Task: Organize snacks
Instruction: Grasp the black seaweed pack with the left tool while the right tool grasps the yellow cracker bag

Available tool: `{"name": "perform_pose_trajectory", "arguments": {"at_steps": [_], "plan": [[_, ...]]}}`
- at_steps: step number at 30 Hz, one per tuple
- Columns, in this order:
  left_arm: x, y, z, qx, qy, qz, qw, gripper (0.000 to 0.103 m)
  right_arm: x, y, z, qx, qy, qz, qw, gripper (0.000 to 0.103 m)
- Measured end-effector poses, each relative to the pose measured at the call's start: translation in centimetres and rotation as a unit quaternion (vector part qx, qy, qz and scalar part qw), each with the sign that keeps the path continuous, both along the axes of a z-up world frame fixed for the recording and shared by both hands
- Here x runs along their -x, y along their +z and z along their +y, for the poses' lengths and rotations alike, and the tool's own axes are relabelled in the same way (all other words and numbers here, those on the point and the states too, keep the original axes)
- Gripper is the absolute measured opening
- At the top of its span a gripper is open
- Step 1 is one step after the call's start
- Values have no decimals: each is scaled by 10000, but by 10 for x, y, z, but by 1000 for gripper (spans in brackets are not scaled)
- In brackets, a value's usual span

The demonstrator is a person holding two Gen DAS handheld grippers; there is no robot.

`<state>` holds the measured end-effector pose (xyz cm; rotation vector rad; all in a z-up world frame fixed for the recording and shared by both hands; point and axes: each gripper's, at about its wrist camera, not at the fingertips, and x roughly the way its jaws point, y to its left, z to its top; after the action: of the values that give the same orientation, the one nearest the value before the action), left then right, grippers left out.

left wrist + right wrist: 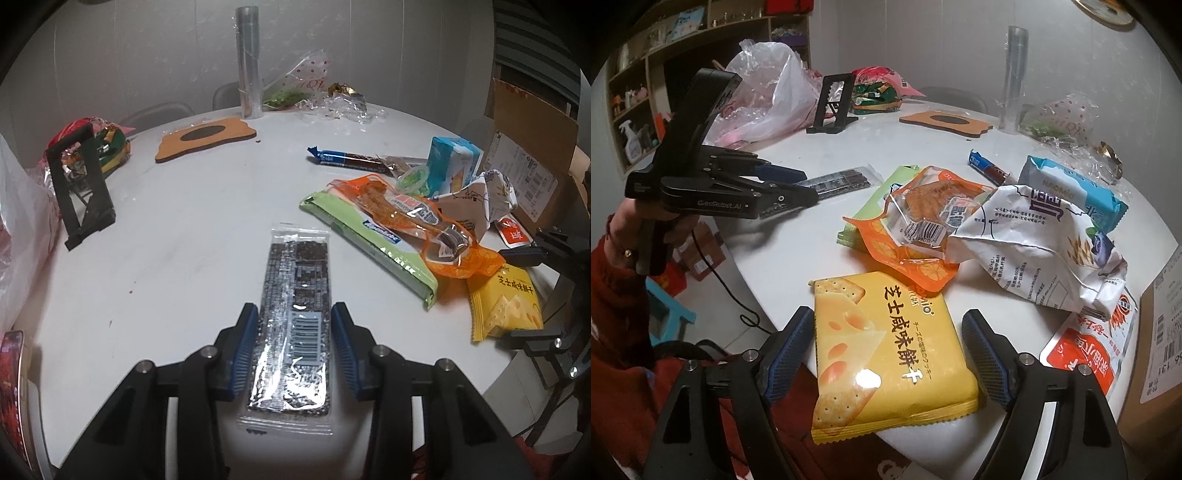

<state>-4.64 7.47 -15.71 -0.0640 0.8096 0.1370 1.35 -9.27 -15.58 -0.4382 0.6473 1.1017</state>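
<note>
A dark speckled snack bar (295, 295) in a clear wrapper lies flat on the white round table (177, 229). My left gripper (294, 307) straddles its near half, and both blue pads touch the wrapper's long edges. In the right wrist view the left gripper (809, 186) lies low over the table with the bar (842, 179) sticking out past its fingers. My right gripper (888, 315) stands open around a yellow cheese-cracker packet (886, 347) at the table's near edge, with gaps between pads and packet.
A heap of snacks lies mid-table: green packet (369, 240), orange pouch (916, 236), crumpled white bag (1034, 240), blue packet (1071, 188), red-and-white sachet (1082, 354). A cardboard box (528, 155) stands at the right. A black stand (81, 184), plastic bag (768, 88) and cork coaster (207, 136) sit farther off.
</note>
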Motion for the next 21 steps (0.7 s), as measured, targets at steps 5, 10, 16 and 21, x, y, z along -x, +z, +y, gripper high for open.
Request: {"name": "perform_pose_trajectory", "arguments": {"at_steps": [5,10,16,21], "plan": [[4,2,-1,85,-47,-52,9999,38,0,2,1,3,28,0,10000,69],[8,5,-3,87,-39,-104,9999,38,1,4,-3,-17,-99,82,9999,68],[12,10,-6,105,-9,-208,9997,38,2,9,-20,-86,-311,63,9995,68],[15,19,-12,105,-46,-333,9994,38,7,12,-33,-12,-552,-50,9985,68]]}}
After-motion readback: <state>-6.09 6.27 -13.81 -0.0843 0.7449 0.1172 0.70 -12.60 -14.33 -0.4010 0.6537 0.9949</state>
